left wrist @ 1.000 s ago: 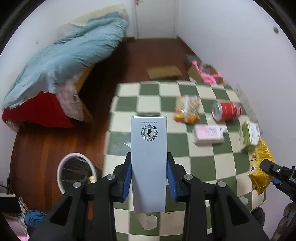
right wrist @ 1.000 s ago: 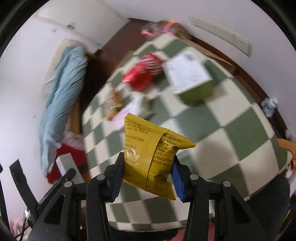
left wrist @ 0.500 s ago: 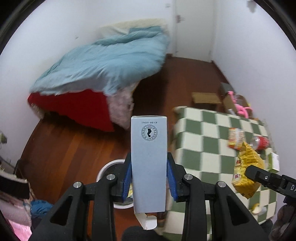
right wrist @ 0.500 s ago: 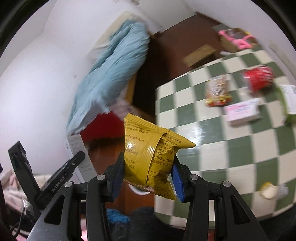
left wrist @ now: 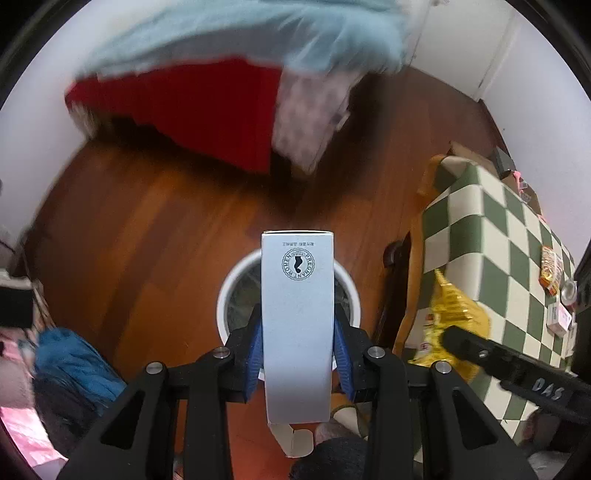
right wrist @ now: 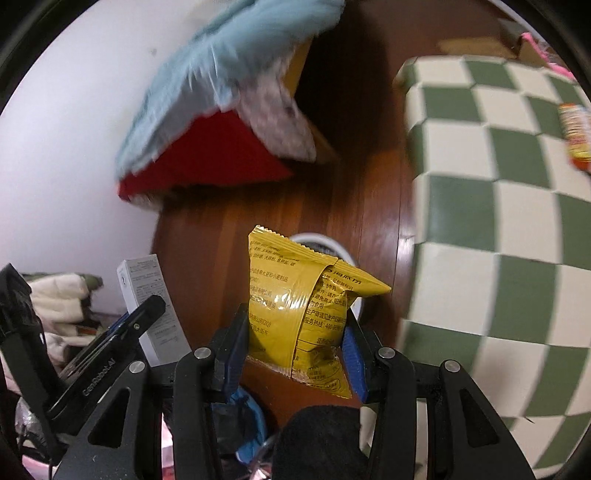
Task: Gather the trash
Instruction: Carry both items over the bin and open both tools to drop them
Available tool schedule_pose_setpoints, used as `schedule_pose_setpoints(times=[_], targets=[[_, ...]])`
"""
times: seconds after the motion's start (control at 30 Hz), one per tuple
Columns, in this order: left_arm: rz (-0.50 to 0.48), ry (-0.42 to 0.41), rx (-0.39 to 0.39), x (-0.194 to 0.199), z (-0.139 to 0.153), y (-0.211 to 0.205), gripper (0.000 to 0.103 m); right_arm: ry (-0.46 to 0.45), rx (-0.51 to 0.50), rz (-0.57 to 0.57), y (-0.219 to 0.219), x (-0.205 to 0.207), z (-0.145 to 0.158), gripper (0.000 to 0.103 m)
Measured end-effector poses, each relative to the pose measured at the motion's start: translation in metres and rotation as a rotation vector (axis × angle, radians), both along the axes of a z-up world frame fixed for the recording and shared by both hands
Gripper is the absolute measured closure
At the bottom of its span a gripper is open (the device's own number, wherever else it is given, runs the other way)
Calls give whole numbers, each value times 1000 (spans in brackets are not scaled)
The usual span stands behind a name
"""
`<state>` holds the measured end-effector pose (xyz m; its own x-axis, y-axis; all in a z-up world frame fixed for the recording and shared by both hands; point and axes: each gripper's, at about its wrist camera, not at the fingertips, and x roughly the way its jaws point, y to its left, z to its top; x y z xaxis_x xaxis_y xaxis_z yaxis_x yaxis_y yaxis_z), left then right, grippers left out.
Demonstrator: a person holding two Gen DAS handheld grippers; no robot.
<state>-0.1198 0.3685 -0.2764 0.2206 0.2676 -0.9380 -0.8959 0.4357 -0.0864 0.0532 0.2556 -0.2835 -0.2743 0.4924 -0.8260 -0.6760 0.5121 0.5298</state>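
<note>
My left gripper (left wrist: 297, 354) is shut on a tall grey-white carton (left wrist: 297, 317) and holds it upright over the white-rimmed trash bin (left wrist: 236, 280) on the wooden floor. My right gripper (right wrist: 295, 345) is shut on a yellow snack packet (right wrist: 303, 306), held above the same bin (right wrist: 325, 242), mostly hidden behind the packet. The carton (right wrist: 151, 302) and the left gripper's finger (right wrist: 122, 332) show at the left of the right wrist view. The yellow packet (left wrist: 454, 317) shows at the right of the left wrist view.
A table with a green-and-white checked cloth (left wrist: 491, 240) (right wrist: 498, 206) stands to the right, with a snack packet (left wrist: 550, 266) and other trash on it. A bed with blue duvet (left wrist: 240, 33) and red sheet lies beyond the bin. Clothes (left wrist: 70, 362) lie at left.
Both grippers swung left and down, away from the table, with carton and packet still held. The bin now lies right under both of them.
</note>
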Motion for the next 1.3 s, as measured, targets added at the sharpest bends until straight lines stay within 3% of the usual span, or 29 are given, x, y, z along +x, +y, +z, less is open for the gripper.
schedule_pose_setpoints(times=[0.17, 0.4, 0.43, 0.5, 0.57, 0.6, 0.67, 0.77, 0.83, 1.1, 1.3], targets=[[27, -27, -137, -18, -49, 31, 72, 1, -93, 72, 46, -24, -55, 55], [67, -67, -235, -32, -76, 52, 70, -22, -206, 146, 94, -40, -122, 56], [71, -70, -241, -33, -79, 55, 65, -24, -215, 154, 99, -41, -129, 56], [98, -68, -244, -39, -79, 58, 15, -28, -233, 167, 105, -40, -140, 55], [124, -76, -228, -48, -77, 58, 5, -12, -248, 174, 111, -40, -150, 53], [133, -56, -216, -51, -76, 57, 5, -6, -260, 178, 113, -39, -156, 51], [138, -16, -187, -58, -75, 52, 5, 18, -272, 188, 117, -38, -163, 22], [146, 33, -146, -65, -72, 42, 5, -8, -280, 219, 111, -42, -163, 5], [158, 65, -119, -69, -73, 36, 5, -45, -297, 245, 109, -45, -161, 1], [187, 92, -82, -79, -62, 12, 5, -244, -322, 334, 97, -64, -133, 0], [180, 94, -25, -79, -34, -5, 5, -283, -306, 348, 78, -71, -107, 0]])
